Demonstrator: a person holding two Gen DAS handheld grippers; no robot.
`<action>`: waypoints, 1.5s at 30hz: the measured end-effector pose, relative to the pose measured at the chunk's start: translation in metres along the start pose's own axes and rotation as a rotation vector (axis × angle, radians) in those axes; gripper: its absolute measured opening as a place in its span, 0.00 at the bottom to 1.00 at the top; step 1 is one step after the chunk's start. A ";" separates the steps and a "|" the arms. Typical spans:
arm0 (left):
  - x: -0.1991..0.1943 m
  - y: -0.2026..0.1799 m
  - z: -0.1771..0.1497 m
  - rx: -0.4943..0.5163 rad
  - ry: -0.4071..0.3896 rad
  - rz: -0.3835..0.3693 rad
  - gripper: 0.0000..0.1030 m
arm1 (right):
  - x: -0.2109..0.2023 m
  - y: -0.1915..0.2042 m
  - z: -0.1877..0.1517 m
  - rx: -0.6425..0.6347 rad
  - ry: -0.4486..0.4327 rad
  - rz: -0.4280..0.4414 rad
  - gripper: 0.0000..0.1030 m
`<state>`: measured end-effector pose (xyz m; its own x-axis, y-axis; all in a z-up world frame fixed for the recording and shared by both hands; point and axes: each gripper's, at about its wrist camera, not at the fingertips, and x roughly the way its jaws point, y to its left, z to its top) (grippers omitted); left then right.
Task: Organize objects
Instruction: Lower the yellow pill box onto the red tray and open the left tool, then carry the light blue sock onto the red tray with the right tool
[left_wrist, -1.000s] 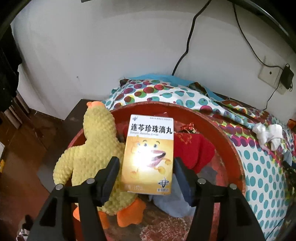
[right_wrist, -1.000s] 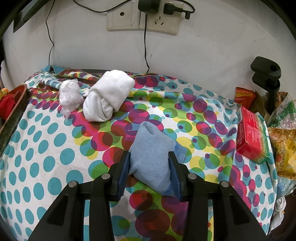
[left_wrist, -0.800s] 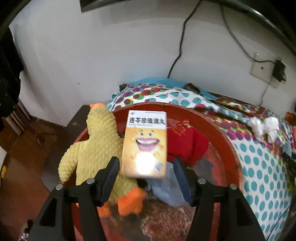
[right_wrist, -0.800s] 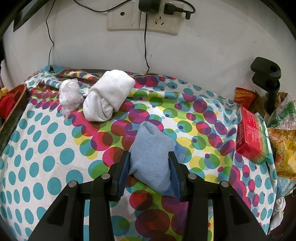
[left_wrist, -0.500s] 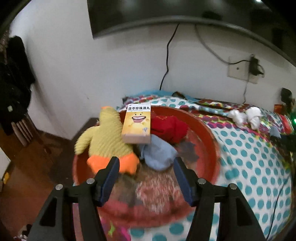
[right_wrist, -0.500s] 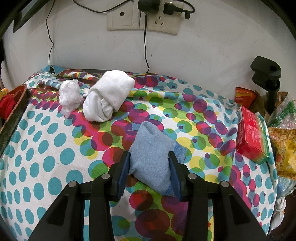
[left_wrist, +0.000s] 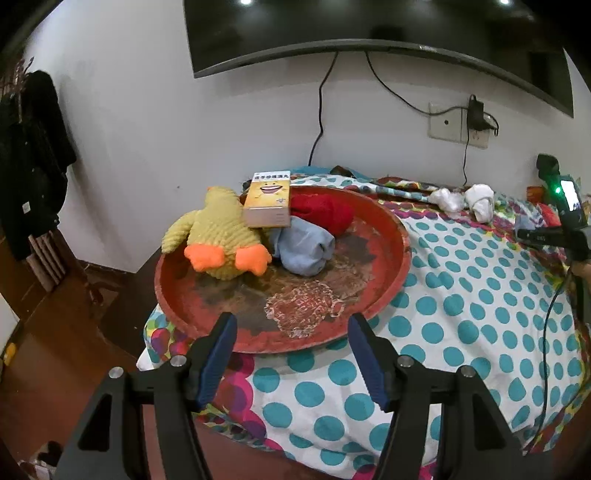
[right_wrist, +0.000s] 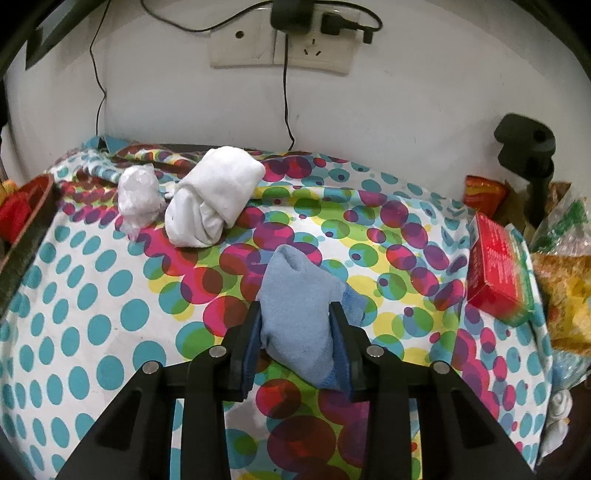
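The right tongs (right_wrist: 295, 332) are closing, their pads squeezing a rolled light-blue sock (right_wrist: 295, 299) on the polka-dot tablecloth (right_wrist: 92, 295), near a white sock bundle (right_wrist: 210, 199). The left tongs (left_wrist: 291, 350) are opening with nothing between them, before a round red tray (left_wrist: 388, 240) holding a yellow plush duck (left_wrist: 218, 236) and a yellow box (left_wrist: 267, 201).

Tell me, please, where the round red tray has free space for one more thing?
The near half of the round red tray, between the yellow plush duck, the rolled light-blue cloth and the front rim, is bare. The far side is crowded: yellow medicine box and red cloth too.
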<state>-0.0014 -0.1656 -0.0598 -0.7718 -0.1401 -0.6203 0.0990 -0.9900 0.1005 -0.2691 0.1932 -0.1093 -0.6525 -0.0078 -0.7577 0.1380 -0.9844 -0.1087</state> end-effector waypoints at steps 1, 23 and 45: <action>-0.002 0.001 -0.001 0.000 -0.009 0.000 0.62 | -0.001 0.001 0.000 -0.005 -0.003 -0.009 0.31; -0.002 0.016 -0.007 0.028 -0.008 0.008 0.62 | 0.001 0.012 0.001 -0.060 0.008 -0.083 0.29; 0.007 0.050 -0.007 -0.126 0.042 -0.029 0.62 | -0.088 0.137 0.014 -0.144 -0.060 0.225 0.29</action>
<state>0.0024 -0.2158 -0.0643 -0.7486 -0.1094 -0.6539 0.1569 -0.9875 -0.0144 -0.2037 0.0566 -0.0484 -0.6358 -0.2379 -0.7343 0.3864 -0.9216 -0.0360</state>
